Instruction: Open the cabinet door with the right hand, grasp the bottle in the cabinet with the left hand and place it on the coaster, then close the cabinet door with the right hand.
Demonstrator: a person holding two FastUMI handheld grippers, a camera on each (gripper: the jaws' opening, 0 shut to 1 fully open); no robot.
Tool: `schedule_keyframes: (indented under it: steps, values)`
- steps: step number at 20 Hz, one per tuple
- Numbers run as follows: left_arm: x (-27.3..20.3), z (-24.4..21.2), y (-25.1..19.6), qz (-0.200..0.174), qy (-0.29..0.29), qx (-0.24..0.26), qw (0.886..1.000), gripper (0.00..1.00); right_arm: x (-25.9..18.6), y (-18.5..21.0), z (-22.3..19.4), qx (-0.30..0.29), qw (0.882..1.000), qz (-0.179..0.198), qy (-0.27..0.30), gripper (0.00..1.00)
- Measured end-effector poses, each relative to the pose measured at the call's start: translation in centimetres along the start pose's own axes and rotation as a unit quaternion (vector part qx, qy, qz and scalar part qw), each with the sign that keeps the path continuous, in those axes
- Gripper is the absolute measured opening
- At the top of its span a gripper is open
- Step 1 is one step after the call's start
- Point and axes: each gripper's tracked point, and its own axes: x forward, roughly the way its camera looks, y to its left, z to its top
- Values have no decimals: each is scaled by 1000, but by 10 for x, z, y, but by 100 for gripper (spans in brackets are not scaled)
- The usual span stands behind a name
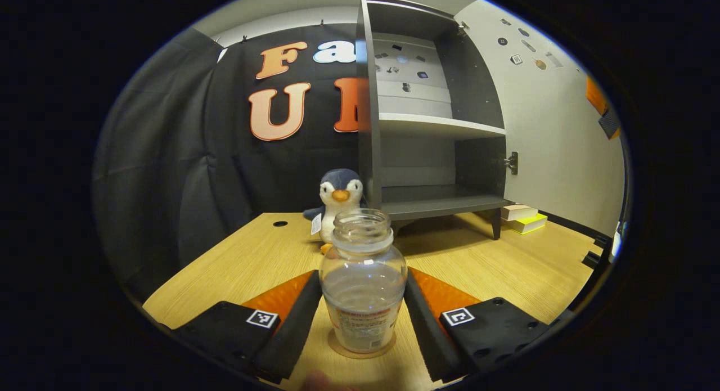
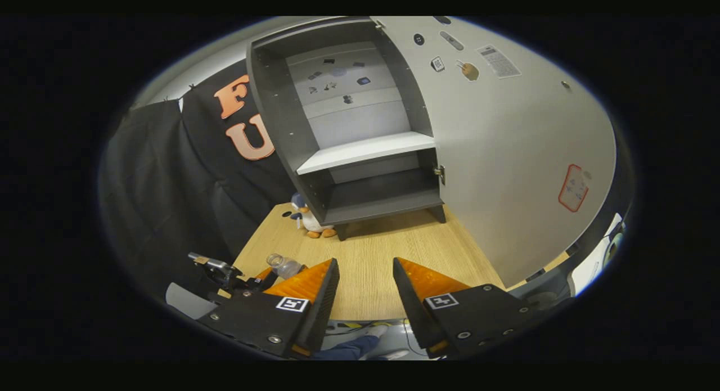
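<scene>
The bottle [image 1: 363, 281] stands upright on the coaster [image 1: 361, 349], near the front of the wooden table [image 1: 247, 261], with the left gripper [image 1: 363, 318] around its lower body. The two fingers flank the glass closely, and whether both still press on it cannot be told from the left gripper view; the bottle looks set down, so the step in hand is judged to be the release. The bottle has no cap and its base sits inside the coaster's rim. To release cleanly, spread the fingers evenly so neither drags the bottle sideways, then draw the left gripper straight back toward the near edge before lifting. Avoid any twist that could tip the bottle toward the penguin toy [image 1: 337, 202] behind it. The cabinet [image 1: 433, 126] stands at the far right of the table, both shelves bare, and its door [image 2: 506, 154] is swung wide open to the right. In the right gripper view, the right gripper [image 2: 365, 295] hangs above the near table edge, its fingers apart and holding nothing. For the closing step it should approach the door's outer face and push it in a smooth arc around the hinge [image 1: 511, 162].
</scene>
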Motion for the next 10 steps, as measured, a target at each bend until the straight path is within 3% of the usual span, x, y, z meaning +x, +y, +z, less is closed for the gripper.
schedule_keyframes:
  steps: [10]
  values:
    - [-28, 46, -2, 1, -16, -1, 1000, 95, -39, -3, 8, 2, 1000, -1, -30, 62]
